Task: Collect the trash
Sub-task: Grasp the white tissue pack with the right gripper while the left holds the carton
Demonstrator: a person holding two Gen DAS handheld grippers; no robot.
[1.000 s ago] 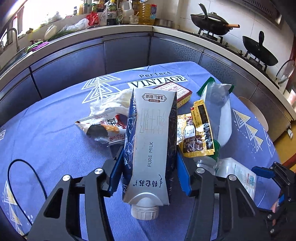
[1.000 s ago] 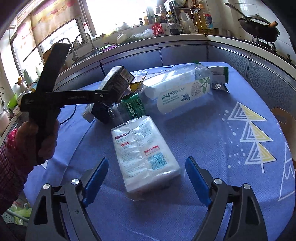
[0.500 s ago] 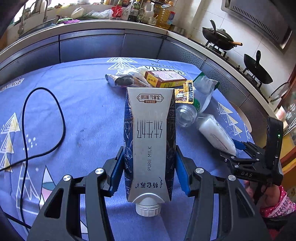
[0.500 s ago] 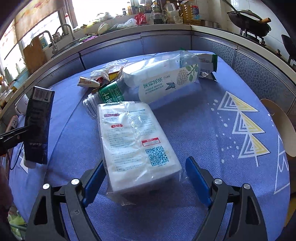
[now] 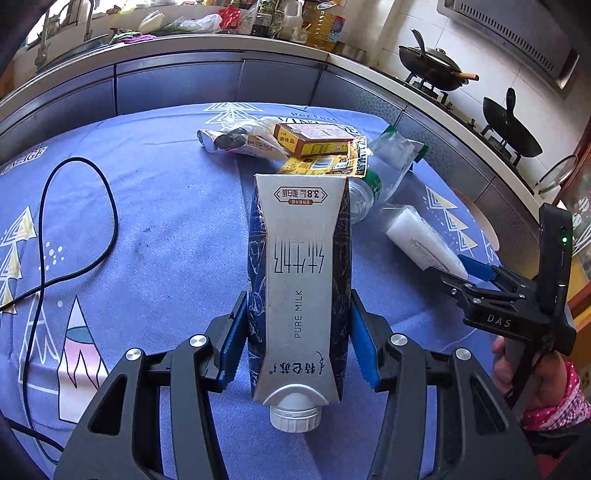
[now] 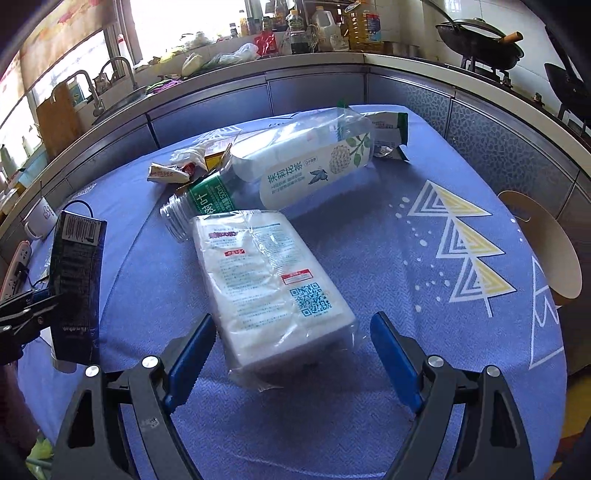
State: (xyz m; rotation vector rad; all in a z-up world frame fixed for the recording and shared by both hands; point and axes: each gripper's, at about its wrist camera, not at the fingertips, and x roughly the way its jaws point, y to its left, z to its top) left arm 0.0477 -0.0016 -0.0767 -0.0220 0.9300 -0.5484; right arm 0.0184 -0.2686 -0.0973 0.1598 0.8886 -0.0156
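Blue tablecloth (image 5: 159, 236), navy/silver milk carton (image 5: 299, 280) cap-down, L gripper (image 5: 297, 341) clamped

Open cloth on the left, crowded trash in the middle

The blue tablecloth (image 5: 166, 229) is open on its left part, where only a black cable (image 5: 107, 206) loops. Ahead, the seasoning box (image 5: 314, 138), yellow wrapper (image 5: 328, 164) and plastic bottle (image 6: 207, 201) lie close together. The tissue pack (image 6: 269, 291) fills the gap between the right gripper's (image 6: 291, 350) fingers; right of it the cloth is free.

Home kitchen: woks (image 5: 432, 68) on stove, sink faucet (image 6: 120, 72), countertop bottles (image 6: 364, 26).
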